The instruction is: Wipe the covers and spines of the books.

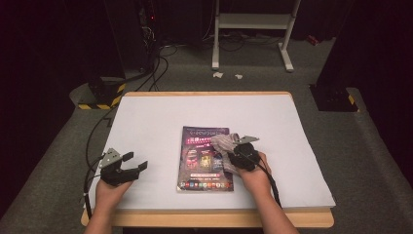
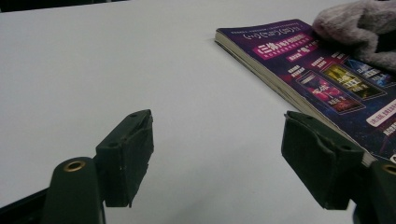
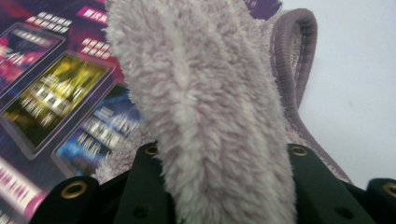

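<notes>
Cloth point(image 3: 205, 116), fluffy, pale purple, is bunched between the clenched jaws of the right gripper point(image 1: 242, 155) and lies on the right side of the magazine point(image 1: 204, 158) cover. To wipe well: keep the cloth flat on the cover, with even strokes. Left gripper point(image 1: 125, 167), left of the magazine, jaws released and empty; it could pin the magazine.
</notes>
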